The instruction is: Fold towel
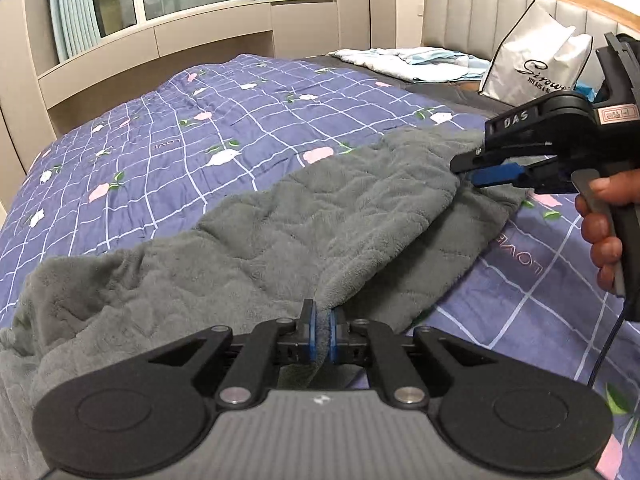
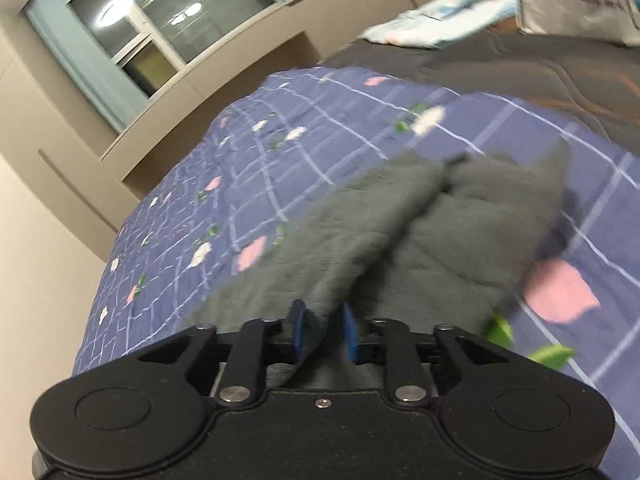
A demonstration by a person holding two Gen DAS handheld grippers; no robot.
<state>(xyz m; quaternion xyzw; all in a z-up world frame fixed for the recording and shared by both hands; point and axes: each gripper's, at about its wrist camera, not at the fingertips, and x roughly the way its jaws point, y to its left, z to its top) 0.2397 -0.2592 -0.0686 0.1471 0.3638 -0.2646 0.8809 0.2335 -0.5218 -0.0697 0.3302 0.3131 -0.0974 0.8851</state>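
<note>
Checked purple quilt [image 1: 168, 128] lies under the grey towel [image 1: 320, 216], its long axis running from my left gripper [image 1: 321, 334], pinched on the near corner, toward my right gripper [image 2: 323, 334], fingers narrow, towel edge between them.

The towel [image 1: 320, 216] lies on the bed [image 1: 160, 128], a bag [image 1: 536, 60] behind it.
</note>
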